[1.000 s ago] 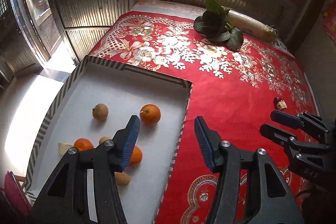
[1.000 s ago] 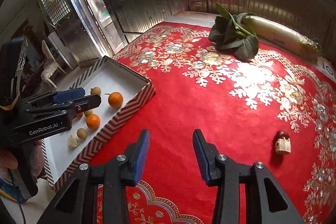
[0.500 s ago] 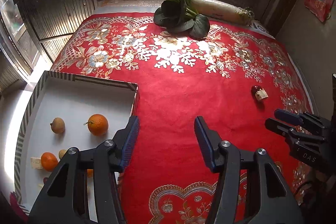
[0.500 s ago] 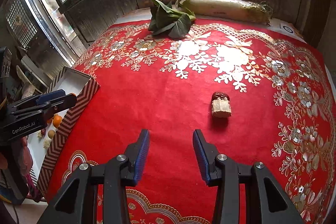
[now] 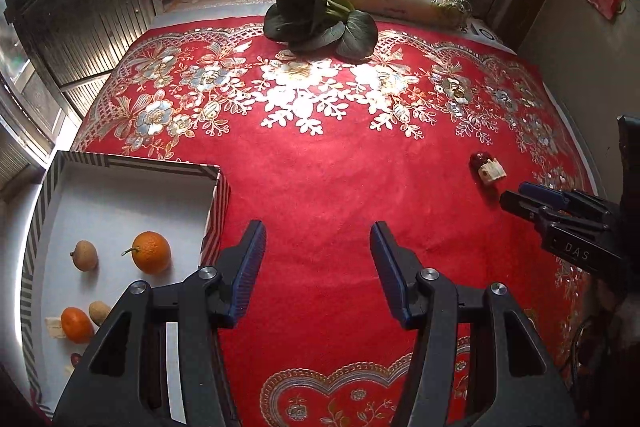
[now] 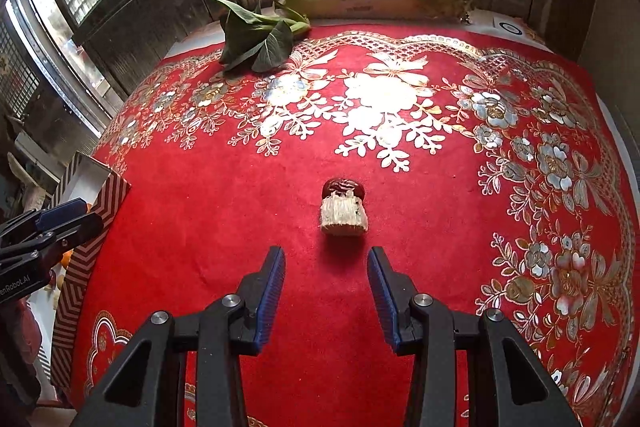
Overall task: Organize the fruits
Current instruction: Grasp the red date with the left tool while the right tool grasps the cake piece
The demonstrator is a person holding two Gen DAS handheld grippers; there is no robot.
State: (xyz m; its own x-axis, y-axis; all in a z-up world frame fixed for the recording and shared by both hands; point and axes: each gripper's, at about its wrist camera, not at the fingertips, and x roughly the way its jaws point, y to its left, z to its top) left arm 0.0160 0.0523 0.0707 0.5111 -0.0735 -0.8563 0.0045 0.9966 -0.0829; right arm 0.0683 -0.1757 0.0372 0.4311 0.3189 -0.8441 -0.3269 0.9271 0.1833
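At left, the striped box [image 5: 132,163] holds oranges [image 5: 151,252]. The left gripper [image 5: 316,263] hovers empty, jaws apart. The right gripper [image 6: 326,281], parted and empty, faces the red date [image 6: 343,187] and pale chunk [image 6: 343,215]; approach should stay centred, closing gently.

Right tool [image 5: 520,197] reads "DAS"; left tool [image 6: 60,217], "enRobot.AI".

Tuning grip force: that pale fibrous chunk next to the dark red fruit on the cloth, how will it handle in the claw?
The pale chunk looks blocky with flat faces, so it probably won't roll. Its stringy surface suggests it may crush or shed under hard squeeze. The dark red fruit touches it and may get nudged.
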